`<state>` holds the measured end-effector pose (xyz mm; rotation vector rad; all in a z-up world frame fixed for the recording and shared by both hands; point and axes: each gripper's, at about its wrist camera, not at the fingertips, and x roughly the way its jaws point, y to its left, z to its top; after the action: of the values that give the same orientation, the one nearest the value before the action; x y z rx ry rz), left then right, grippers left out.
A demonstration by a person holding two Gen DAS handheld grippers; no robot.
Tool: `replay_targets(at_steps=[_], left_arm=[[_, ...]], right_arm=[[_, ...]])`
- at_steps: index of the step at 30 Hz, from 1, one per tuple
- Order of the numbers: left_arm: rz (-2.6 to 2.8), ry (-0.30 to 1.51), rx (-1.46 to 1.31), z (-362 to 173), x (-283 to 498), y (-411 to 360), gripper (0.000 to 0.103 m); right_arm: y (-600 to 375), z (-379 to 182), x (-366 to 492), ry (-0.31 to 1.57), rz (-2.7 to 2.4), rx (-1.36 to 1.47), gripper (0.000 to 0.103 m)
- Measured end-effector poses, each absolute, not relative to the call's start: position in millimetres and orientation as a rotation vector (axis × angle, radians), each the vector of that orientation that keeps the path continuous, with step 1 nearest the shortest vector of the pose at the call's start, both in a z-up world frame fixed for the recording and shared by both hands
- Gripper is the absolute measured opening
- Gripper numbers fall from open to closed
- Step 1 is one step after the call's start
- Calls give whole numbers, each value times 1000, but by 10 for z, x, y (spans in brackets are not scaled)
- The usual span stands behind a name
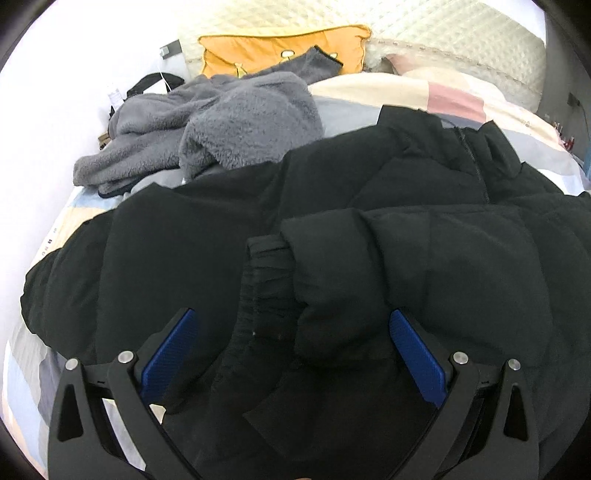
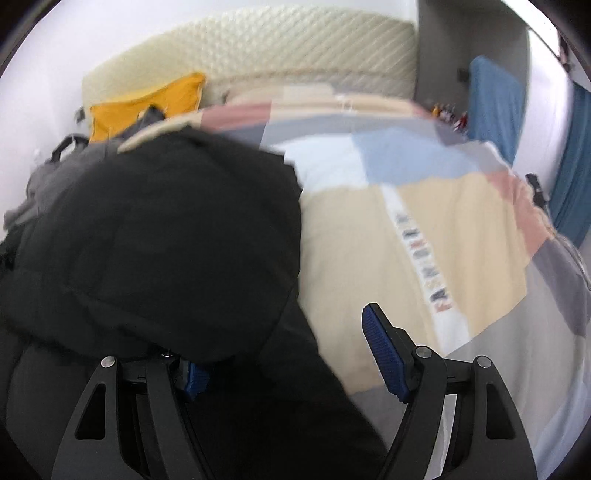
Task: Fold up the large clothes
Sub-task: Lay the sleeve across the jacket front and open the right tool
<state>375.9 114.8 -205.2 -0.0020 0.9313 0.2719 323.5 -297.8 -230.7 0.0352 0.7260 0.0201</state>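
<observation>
A black puffer jacket (image 1: 369,206) lies spread across the bed. In the left wrist view one sleeve is folded over its front, ending in a ribbed cuff (image 1: 266,280). My left gripper (image 1: 295,332) hovers open over that sleeve, with the cuff lying between its blue pads (image 1: 173,354) and untouched by them. In the right wrist view the jacket (image 2: 155,236) fills the left half, blurred. My right gripper (image 2: 280,332) is open at the jacket's right edge. Black fabric drapes over its left finger and hides most of that pad. Its right finger's pad (image 2: 384,354) is bare above the bedcover.
A crumpled grey fleece garment (image 1: 207,125) lies beyond the jacket, near an orange pillow (image 1: 280,48) and the cream quilted headboard (image 1: 443,33). The patchwork bedcover (image 2: 424,221) shows bare to the jacket's right. A blue curtain (image 2: 495,103) hangs at far right, a white wall on the left.
</observation>
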Motion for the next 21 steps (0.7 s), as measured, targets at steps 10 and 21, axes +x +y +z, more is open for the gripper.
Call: replay_targets(at_steps=[10, 21], left_arm=[[254, 899, 92, -2155, 3803, 960, 103], [229, 896, 29, -1998, 3630, 1013, 103]], right_arm=[[-3228, -2366, 3281, 715, -41, 109, 73], [-3146, -2334, 3202, 781, -23, 90, 73]])
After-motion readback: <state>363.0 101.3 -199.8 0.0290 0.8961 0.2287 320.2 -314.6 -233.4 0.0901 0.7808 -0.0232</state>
